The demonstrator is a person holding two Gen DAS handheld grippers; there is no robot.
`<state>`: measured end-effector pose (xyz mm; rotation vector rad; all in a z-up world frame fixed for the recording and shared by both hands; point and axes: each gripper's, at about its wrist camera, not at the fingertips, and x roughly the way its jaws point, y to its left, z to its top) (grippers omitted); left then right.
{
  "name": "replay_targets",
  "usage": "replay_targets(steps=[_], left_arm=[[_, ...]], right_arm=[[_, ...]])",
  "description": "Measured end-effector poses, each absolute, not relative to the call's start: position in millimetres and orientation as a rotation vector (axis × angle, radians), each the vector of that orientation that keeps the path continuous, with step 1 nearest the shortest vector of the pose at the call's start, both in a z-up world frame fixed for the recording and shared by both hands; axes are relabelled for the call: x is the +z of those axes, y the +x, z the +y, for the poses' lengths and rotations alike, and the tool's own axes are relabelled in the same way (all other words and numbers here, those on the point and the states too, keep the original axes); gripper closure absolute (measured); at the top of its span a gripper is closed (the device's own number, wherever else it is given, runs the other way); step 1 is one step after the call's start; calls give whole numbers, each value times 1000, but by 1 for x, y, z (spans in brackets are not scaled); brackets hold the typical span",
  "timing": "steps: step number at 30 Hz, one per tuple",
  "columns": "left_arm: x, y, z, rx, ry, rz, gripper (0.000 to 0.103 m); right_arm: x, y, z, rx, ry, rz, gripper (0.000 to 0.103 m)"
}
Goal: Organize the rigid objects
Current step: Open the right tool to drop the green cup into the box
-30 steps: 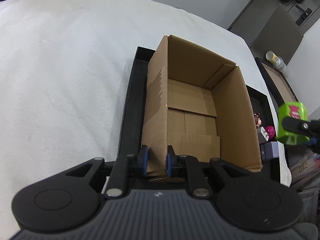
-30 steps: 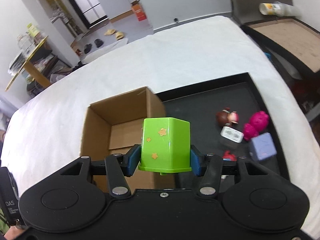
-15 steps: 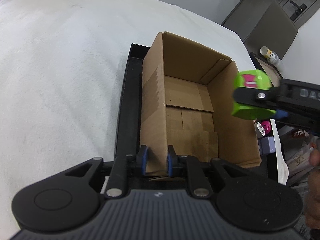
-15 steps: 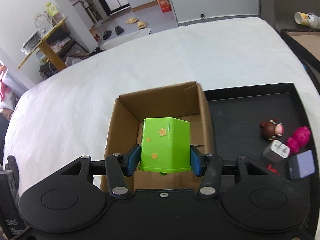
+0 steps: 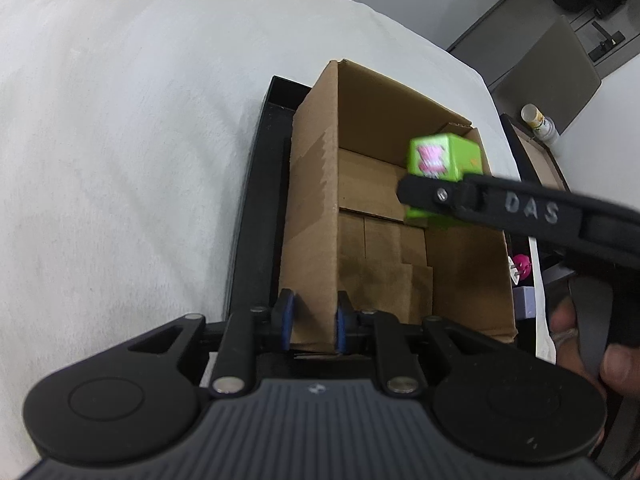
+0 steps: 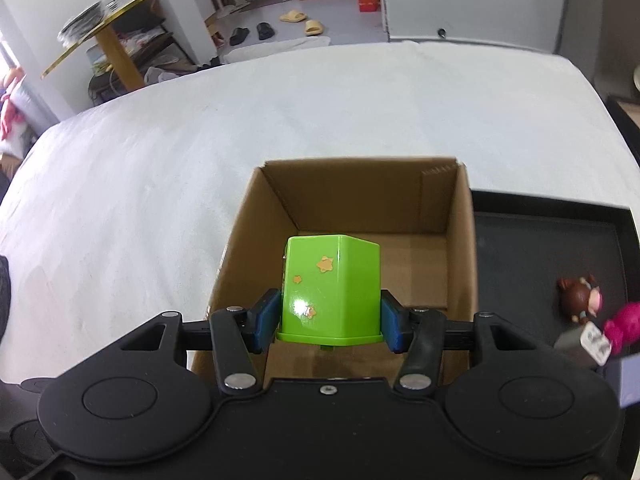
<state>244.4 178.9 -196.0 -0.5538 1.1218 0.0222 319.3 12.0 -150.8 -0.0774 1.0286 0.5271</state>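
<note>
The task looks to be near its beginning. The cardboard box (image 6: 360, 248) stands open in the middle of both views, and its floor is bare as far as one can see. The right claw (image 6: 329, 318) is clamped on the green block (image 6: 330, 288), with one blue pad pressed on each side. It holds the block above the box opening, in the centre of the right wrist frame; in the left wrist view the same block (image 5: 442, 160) hangs over the far right part of the box (image 5: 384, 216). I judge that it is ready to be let go into the box, but it is not yet put down.

The left claw (image 5: 311, 320) is closed on the near wall of the box, at the lower centre of its frame, one pad outside and one inside, probably to keep the box steady.

Several things are left to sort. On the black tray (image 6: 540, 248), at the right edge of the right wrist frame, lie a brown figure (image 6: 578, 298), a pink toy (image 6: 624, 324) and a small white and grey piece (image 6: 588, 340). A lilac block is cut off at the frame edge.

For writing, the letters "DAS" (image 5: 531, 208) stand in grey on the right claw's arm in the left wrist view. The green block carries orange stars and a pink mark that is too blurred to read.
</note>
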Motion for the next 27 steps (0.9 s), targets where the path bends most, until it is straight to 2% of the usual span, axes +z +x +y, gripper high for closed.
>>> replay_targets(steps=[6, 8, 21, 27], left_arm=[[-197, 243, 179, 25, -563, 1120, 84], [-198, 242, 181, 27, -567, 1119, 84], [-199, 244, 173, 49, -554, 1125, 84], [-197, 246, 169, 65, -536, 1130, 84]], right_arm=[[-142, 330, 24, 560, -82, 963, 50], [-138, 335, 26, 567, -72, 947, 41], [-135, 327, 5, 587, -76, 1010, 41], [-129, 318, -9, 587, -93, 1028, 37]])
